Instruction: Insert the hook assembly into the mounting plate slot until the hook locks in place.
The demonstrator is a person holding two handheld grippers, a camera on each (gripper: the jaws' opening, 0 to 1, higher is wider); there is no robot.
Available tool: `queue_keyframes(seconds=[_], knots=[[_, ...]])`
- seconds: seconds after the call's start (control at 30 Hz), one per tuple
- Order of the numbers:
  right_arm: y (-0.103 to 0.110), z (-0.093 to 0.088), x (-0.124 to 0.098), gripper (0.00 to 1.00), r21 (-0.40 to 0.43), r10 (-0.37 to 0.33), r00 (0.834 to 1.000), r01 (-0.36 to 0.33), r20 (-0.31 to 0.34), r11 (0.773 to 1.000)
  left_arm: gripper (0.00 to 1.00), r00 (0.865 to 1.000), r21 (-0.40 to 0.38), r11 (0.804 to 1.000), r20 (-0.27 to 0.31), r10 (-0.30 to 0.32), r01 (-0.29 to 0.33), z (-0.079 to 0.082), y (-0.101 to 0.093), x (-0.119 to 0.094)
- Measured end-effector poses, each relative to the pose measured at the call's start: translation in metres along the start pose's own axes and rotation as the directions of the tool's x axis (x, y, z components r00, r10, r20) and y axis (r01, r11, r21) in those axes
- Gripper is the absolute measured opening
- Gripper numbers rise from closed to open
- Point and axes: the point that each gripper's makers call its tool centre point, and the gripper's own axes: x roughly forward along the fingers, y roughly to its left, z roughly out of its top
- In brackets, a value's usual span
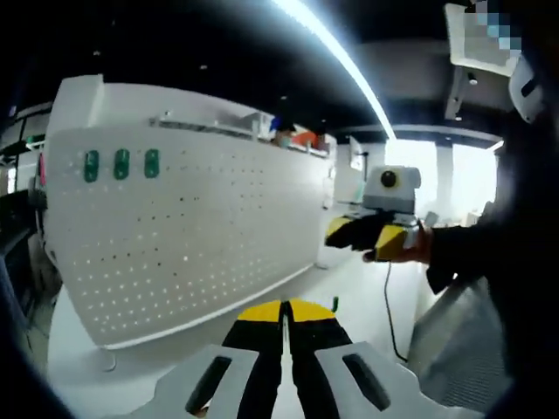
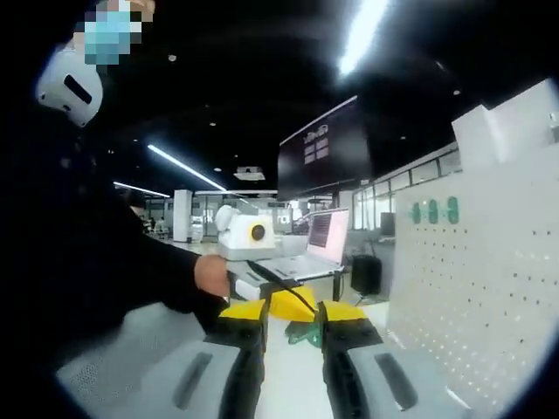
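Gripping the small green hook, your right claw holds light, stiff plastic; the left claw is clenched empty near the pegboard.

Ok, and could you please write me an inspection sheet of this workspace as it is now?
Surface: white tabletop, mostly bare.
Job's things: white perforated mounting board stands upright, with three green oval pieces near its top; small green piece shows between the right gripper's jaws.
Clutter: open silver laptop.
Grippers: left gripper shut, holding nothing; right gripper jaws apart, grip on the green piece unclear.
Cables: black cable hangs below the right gripper.
Surroundings: dark wall screen, ceiling strip light.
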Motion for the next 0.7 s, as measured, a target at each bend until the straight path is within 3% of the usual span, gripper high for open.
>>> queue_keyframes(seconds=[0.3,0.47,0.7], knots=[[0.034,-0.003,0.002,0.12,0.001,0.135,0.991,-0.135,-0.012,0.991,0.01,0.993,-0.039,0.992,0.039,-0.115,0.116,0.006,-0.028,-0.004],[0.043,-0.004,0.002,0.09,0.008,0.175,0.984,-0.175,-0.014,0.985,0.01,0.983,-0.049,0.983,0.053,-0.175,0.178,0.007,-0.042,-0.003],[0.046,-0.006,-0.004,0.07,0.049,0.218,0.976,-0.218,0.001,0.975,0.01,0.975,-0.064,0.975,0.089,-0.206,0.212,0.012,-0.047,-0.004]])
